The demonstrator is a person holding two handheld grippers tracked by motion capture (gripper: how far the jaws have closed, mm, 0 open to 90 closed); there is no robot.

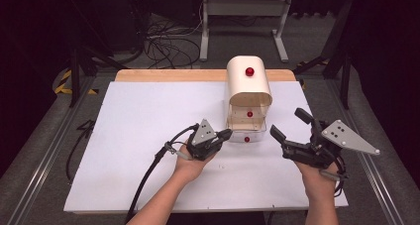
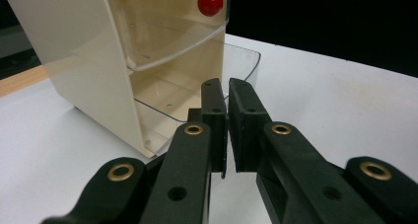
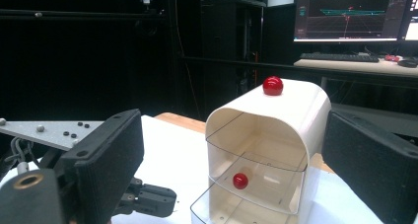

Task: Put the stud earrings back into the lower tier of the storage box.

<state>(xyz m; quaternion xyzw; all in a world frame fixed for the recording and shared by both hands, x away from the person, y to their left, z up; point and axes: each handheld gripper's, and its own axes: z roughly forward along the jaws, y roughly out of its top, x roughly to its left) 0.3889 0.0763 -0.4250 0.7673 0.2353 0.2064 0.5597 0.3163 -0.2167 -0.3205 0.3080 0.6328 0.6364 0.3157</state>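
Note:
A cream cabinet [image 1: 249,84] with clear drawers stands at the back middle of the white table top [image 1: 143,131]. A red knob [image 1: 249,72] sits on its roof, another [image 1: 249,114] on the middle drawer, a third [image 1: 246,139] on the bottom drawer [image 1: 246,133], which is pulled out a little. My left gripper [image 1: 225,134] is shut with nothing between its jaws, just left of that drawer's front. In the left gripper view the shut gripper [image 2: 227,93] points at the clear drawer [image 2: 241,61] beside the cabinet [image 2: 84,61]. My right gripper [image 1: 288,123] stands open to the right of the cabinet.
A wooden strip [image 1: 173,75] edges the table's far side. Cables [image 1: 163,46] and a desk frame [image 1: 242,17] lie on the floor beyond. In the right gripper view a monitor [image 3: 345,12] and keyboard [image 3: 340,57] sit behind the cabinet [image 3: 296,110].

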